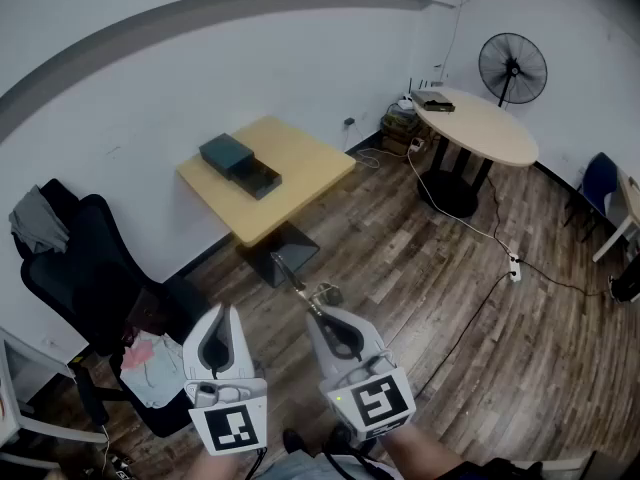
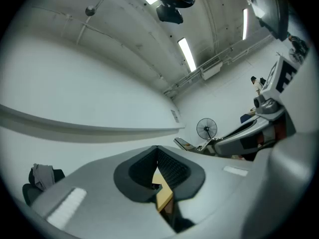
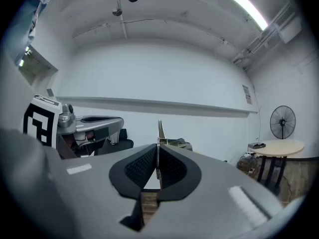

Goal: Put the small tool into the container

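A dark teal box-like container (image 1: pixel 240 163) lies on the square yellow table (image 1: pixel 300 173), one part of it set forward and open. My right gripper (image 1: pixel 318 313) is shut on the small tool (image 1: pixel 293 274), a thin metal piece that sticks out past the fingertips towards the table. In the right gripper view the tool (image 3: pixel 160 129) stands up between the closed pads of the right gripper (image 3: pixel 158 148). My left gripper (image 1: pixel 222 310) hangs beside it, its pads meeting at the tips with nothing held; the left gripper view shows the left gripper (image 2: pixel 157 151) the same way. Both are well short of the table.
A black office chair (image 1: pixel 90 268) with clothes stands at the left. A round table (image 1: pixel 480 128) and a fan (image 1: pixel 512 68) are at the back right. A cable and power strip (image 1: pixel 514 266) lie on the wood floor. A blue chair (image 1: pixel 598 183) is at the right.
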The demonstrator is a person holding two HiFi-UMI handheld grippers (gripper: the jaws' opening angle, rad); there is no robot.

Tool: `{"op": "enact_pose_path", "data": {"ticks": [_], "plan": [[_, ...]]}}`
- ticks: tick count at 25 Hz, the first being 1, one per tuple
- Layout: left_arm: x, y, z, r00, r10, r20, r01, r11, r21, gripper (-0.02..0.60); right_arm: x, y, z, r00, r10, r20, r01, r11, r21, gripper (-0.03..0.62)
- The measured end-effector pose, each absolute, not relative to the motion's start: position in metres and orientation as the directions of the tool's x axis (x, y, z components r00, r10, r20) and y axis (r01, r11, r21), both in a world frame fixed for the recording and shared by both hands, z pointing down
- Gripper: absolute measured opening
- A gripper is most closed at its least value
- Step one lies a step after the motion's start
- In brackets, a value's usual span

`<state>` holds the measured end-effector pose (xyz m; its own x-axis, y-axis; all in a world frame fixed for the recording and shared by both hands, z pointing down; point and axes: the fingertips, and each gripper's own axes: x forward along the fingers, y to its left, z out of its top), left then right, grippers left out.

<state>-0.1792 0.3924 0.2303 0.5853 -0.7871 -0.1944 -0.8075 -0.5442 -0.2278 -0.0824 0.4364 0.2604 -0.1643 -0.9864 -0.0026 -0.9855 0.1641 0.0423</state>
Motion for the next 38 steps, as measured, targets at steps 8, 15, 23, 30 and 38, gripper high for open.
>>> {"op": "enact_pose_path", "data": {"ticks": [8,15,23,30,38], "plan": [[-0.182,0.398,0.232,0.584,-0.786,-0.202,-0.809,-0.543,-0.225,0.011,-0.084,0.444,0.257,-0.158,-0.987,-0.039,-0.985,0.155,0.070,0.006],[-0.181,0.404,0.232,0.591,-0.782,-0.199,-0.803,-0.548,-0.233,0.012,-0.083,0.450,0.256,-0.151,-0.988,-0.041,-0.987,0.149,0.059,0.006],[-0.162,0.408,0.232,0.601,-0.776,-0.192,-0.796,-0.559,-0.232,0.012,-0.069,0.453,0.256,-0.159,-0.986,-0.041,-0.987,0.158,0.030,0.006],[-0.130,0.419,0.232,0.608,-0.769,-0.197,-0.790,-0.562,-0.245,0.012,-0.039,0.461,0.260,-0.158,-0.986,-0.044,-0.987,0.158,0.016,0.006],[-0.107,0.404,0.256,0.614,-0.777,-0.138,-0.782,-0.576,-0.238,0.012,-0.012,0.445,0.286,-0.140,-0.990,0.006,-0.990,0.140,-0.016,0.006]]}}
